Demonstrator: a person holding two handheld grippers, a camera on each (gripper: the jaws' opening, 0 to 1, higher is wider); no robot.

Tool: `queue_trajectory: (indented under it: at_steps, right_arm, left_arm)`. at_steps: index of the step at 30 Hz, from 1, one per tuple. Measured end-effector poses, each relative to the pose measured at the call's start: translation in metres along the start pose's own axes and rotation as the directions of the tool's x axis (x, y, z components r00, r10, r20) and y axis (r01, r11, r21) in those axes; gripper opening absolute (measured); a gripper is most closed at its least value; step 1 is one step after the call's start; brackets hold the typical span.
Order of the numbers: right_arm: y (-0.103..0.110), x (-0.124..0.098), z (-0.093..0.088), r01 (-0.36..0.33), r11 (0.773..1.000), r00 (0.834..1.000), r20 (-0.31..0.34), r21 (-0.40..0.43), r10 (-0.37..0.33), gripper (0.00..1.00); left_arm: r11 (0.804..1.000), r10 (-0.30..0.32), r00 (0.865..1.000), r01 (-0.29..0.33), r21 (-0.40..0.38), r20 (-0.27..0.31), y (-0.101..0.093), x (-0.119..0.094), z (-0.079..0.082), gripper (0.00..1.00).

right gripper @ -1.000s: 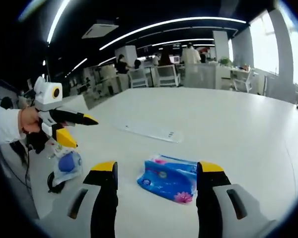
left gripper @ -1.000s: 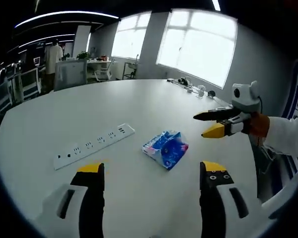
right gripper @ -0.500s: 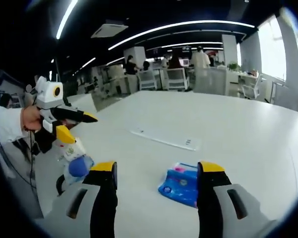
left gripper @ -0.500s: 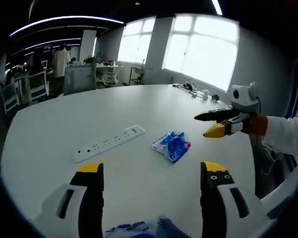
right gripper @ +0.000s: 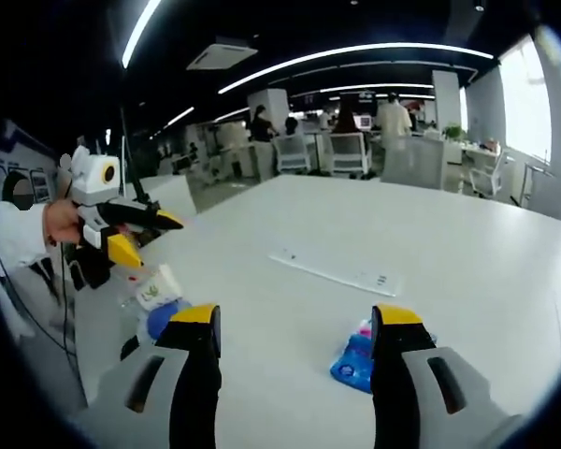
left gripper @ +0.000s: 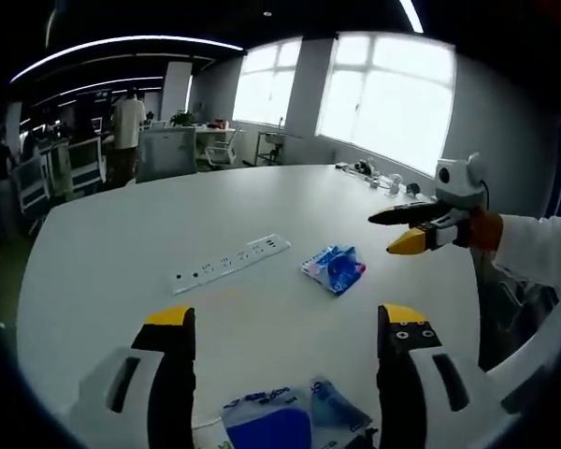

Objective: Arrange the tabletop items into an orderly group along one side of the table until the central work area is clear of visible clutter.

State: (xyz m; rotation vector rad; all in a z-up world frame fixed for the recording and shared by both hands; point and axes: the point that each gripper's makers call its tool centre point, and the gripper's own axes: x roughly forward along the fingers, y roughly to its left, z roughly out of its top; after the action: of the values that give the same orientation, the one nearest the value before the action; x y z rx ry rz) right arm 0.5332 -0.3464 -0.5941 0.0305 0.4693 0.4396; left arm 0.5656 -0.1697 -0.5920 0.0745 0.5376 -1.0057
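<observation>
Left gripper (left gripper: 285, 323) jaws open, empty, above white surface (left gripper: 122, 243). Right gripper (right gripper: 294, 323) jaws open, empty too. Tissue pack (left gripper: 334, 267) mid-surface at 1 o'clock in left gripper view; power strip (left gripper: 231, 264) near it, at 11. Blue bag (left gripper: 285, 423) at near edge between left jaws.

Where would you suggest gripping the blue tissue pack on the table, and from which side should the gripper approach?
Grip the tissue pack across its narrow width, coming down from above. It lies flat and alone on the white table, apart from the power strip, so its soft sides should pinch easily. The right gripper, jaws open, looks nearest.
</observation>
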Motion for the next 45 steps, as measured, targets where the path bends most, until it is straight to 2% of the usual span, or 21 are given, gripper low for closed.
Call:
queue_trajectory:
  at_steps: [10, 21, 36, 45]
  right_arm:
    - [0.036, 0.013, 0.006, -0.059, 0.998, 0.998, -0.009, -0.033, 0.059, 0.63]
    - [0.082, 0.028, 0.008, -0.148, 0.987, 0.989, -0.029, -0.067, 0.146, 0.63]
    - [0.125, 0.042, 0.011, -0.227, 0.969, 0.974, -0.041, -0.095, 0.224, 0.62]
    - [0.153, 0.054, 0.004, -0.281, 0.952, 0.959, -0.077, -0.120, 0.273, 0.62]
  left_arm:
    - [0.999, 0.040, 0.999, -0.039, -0.016, 0.009, 0.011, -0.038, -0.013, 0.81]
    - [0.994, 0.097, 0.995, -0.096, -0.052, 0.017, 0.022, -0.083, -0.037, 0.81]
    - [0.986, 0.143, 0.989, -0.140, -0.090, 0.025, 0.020, -0.129, -0.064, 0.80]
    - [0.980, 0.168, 0.985, -0.163, -0.116, 0.030, 0.023, -0.153, -0.080, 0.80]
